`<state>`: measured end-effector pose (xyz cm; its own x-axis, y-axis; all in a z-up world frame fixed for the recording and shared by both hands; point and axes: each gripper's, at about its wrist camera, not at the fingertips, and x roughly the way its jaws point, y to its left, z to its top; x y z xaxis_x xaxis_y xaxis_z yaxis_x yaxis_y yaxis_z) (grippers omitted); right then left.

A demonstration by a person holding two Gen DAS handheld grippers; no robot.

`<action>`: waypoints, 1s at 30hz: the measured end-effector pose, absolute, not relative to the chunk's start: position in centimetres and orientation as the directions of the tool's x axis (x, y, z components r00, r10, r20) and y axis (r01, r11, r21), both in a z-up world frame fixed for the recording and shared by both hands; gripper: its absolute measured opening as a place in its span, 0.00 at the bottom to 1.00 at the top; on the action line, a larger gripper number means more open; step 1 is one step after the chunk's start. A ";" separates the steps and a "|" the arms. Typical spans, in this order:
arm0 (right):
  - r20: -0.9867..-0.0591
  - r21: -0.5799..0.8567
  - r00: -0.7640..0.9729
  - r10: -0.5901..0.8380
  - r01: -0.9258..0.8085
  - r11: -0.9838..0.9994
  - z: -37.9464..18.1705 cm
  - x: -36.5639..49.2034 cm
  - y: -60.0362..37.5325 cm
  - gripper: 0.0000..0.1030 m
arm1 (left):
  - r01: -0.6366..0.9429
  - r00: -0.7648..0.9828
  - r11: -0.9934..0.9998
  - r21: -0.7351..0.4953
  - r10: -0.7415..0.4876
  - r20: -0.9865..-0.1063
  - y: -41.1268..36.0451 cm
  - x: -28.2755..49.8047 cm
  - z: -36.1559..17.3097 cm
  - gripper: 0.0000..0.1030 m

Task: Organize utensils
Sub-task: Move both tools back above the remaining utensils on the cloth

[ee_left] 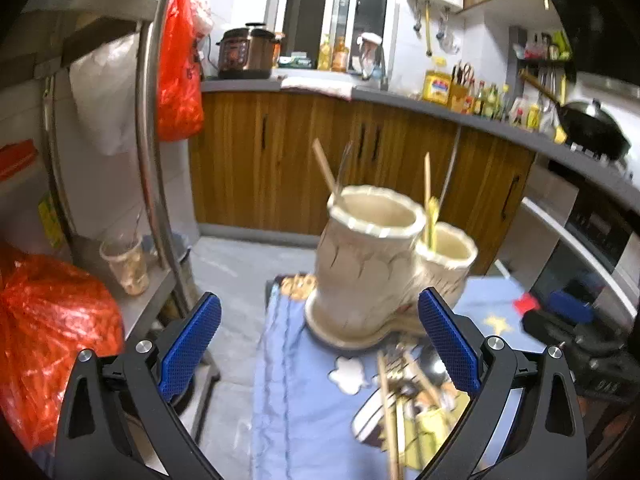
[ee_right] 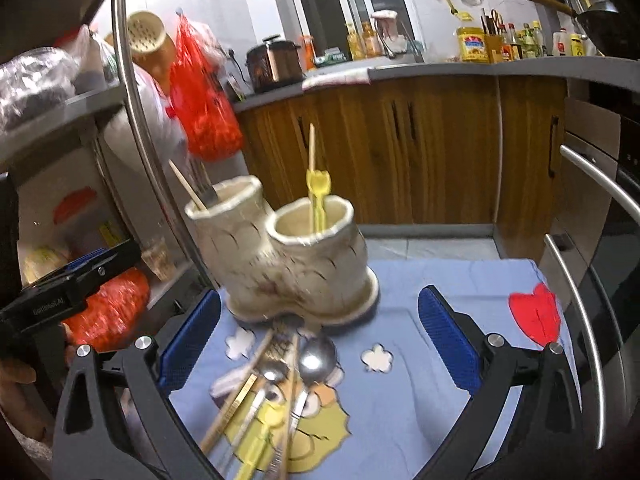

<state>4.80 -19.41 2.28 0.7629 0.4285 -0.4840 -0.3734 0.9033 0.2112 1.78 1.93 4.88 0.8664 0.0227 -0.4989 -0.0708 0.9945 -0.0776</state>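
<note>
A cream ceramic holder with two cups (ee_left: 372, 264) (ee_right: 296, 264) stands on a blue cloth (ee_left: 296, 400) (ee_right: 432, 400). The taller cup holds a wooden chopstick (ee_right: 186, 190) and a fork; the shorter cup holds a chopstick and a yellow utensil (ee_right: 318, 192). A pile of loose utensils (ee_right: 276, 384) (ee_left: 412, 388), spoons, chopsticks and a yellow piece, lies in front of the holder. My left gripper (ee_left: 320, 344) is open and empty, above the cloth near the holder. My right gripper (ee_right: 320, 344) is open and empty, above the pile.
A metal rack (ee_left: 152, 120) with red bags (ee_left: 52, 336) and a plastic cup (ee_left: 126, 264) stands left. Wooden cabinets (ee_right: 420, 152) and a crowded counter run behind. An oven with handles (ee_right: 580, 280) is right. The left gripper's body (ee_right: 68, 288) shows at left.
</note>
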 end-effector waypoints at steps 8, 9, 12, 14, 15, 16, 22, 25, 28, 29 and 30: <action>-0.573 0.190 0.690 0.442 -0.412 0.891 -0.6 6.3 -19.6 0.95 | -0.044 0.820 0.998 -0.039 0.013 -0.572 1.8 2.8 0.7 0.95; -0.583 0.197 0.678 0.448 -0.417 0.887 -0.8 6.4 -19.6 0.95 | -0.028 0.808 0.999 -0.033 0.004 -0.589 1.7 3.0 0.3 0.95; -0.611 0.204 0.650 0.452 -0.422 0.883 -1.6 6.6 -19.5 0.95 | -0.014 0.800 1.000 -0.005 0.008 -0.599 1.5 3.3 -0.2 0.95; -0.628 0.204 0.634 0.452 -0.427 0.881 -1.9 6.8 -19.3 0.95 | -0.010 0.801 1.000 0.008 0.012 -0.598 1.4 3.4 -0.2 0.95; -0.636 0.202 0.625 0.453 -0.431 0.879 -2.0 6.8 -19.2 0.95 | -0.007 0.800 1.000 0.008 0.011 -0.600 1.4 3.4 -0.3 0.95; -0.645 0.206 0.610 0.459 -0.440 0.874 -2.2 6.8 -18.9 0.95 | -0.003 0.796 1.000 0.005 0.005 -0.606 1.5 3.5 -0.4 0.95; -0.727 0.161 0.526 0.441 -0.494 0.855 -3.7 6.3 -16.8 0.93 | 0.027 0.770 1.000 -0.001 -0.022 -0.638 1.2 3.9 -0.8 0.95; -0.744 0.137 0.514 0.427 -0.509 0.850 -4.1 6.0 -16.2 0.81 | 0.044 0.761 0.999 0.012 -0.026 -0.648 0.9 3.9 -1.0 0.95; -0.744 0.140 0.516 0.424 -0.501 0.854 -4.3 6.0 -16.1 0.67 | 0.049 0.758 0.999 0.011 -0.030 -0.651 0.7 3.8 -1.0 0.95; -0.744 0.143 0.517 0.424 -0.496 0.857 -4.4 6.3 -16.2 0.59 | 0.049 0.758 0.999 0.010 -0.031 -0.651 0.7 3.8 -1.0 0.95; -0.747 0.141 0.518 0.417 -0.489 0.861 -4.5 6.5 -16.2 0.56 | 0.049 0.757 0.999 0.007 -0.033 -0.653 0.7 3.8 -1.1 0.95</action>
